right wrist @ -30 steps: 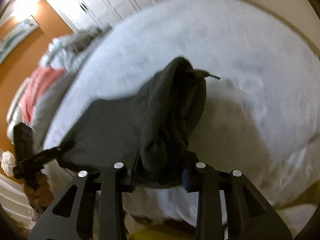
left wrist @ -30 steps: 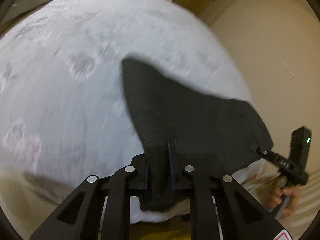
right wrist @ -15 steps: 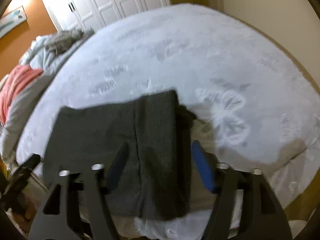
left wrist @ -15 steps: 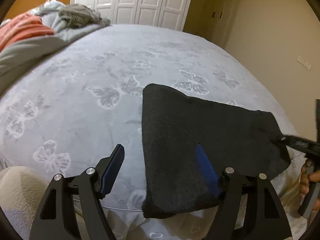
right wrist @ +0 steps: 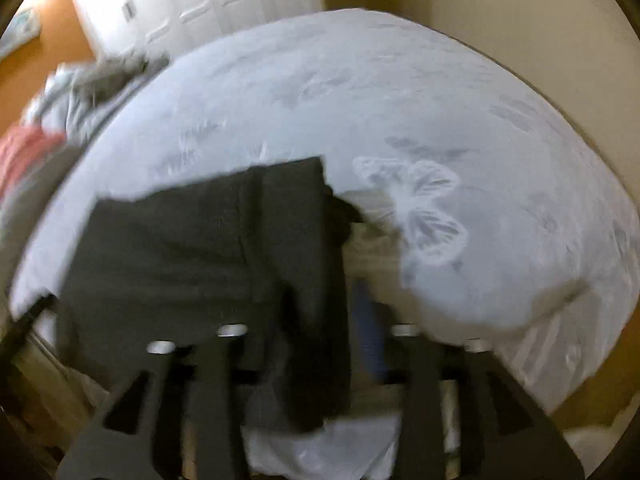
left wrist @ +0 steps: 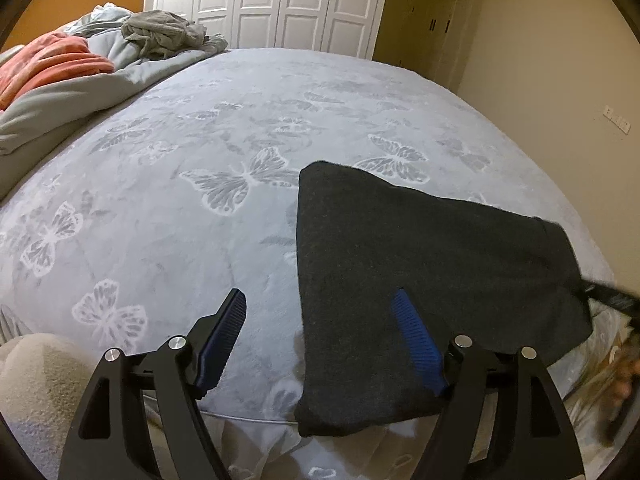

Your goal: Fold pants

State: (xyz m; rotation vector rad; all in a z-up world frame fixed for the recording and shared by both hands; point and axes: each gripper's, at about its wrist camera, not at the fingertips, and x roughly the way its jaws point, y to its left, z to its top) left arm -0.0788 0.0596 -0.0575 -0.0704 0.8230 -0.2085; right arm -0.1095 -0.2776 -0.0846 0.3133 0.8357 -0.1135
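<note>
Left wrist view: our left gripper (left wrist: 320, 340) has its jaws spread wide, nothing pinched, and they have just been opening w/ no cloth between the pads. The dark charcoal folded fabric pants (left wrist: 420, 272) lie flat on the pale grey butterfly-print bedspread (left wrist: 200, 200), filling the lower right of the frame, near edge hanging slightly over the bed's front. The right-hand blue ribbed pad (left wrist: 416, 340) sits over the cloth near its lower left corner; the left-hand pad is out over bare bedspread, so the pants' left edge runs up between the two pads. We judge the fold just laid down & the step now is let-go / re-grip. To do it well: lift clear w/o dragging the top layer, check edges line up, then take the next corner w/ both layers in the bite.

Right wrist view: blurry. Our right gripper (right wrist: 316, 344) shows jaws partly apart, having just been opening; the pads don't seem to press anything, tho blur leaves it less than sure. The pants occupy centre-left, a thicker bunched strip running down the middle of the frame between the two fingers & drooping over the bed edge. That strip looks uneven, so we'd smooth it before the next fold.
</note>
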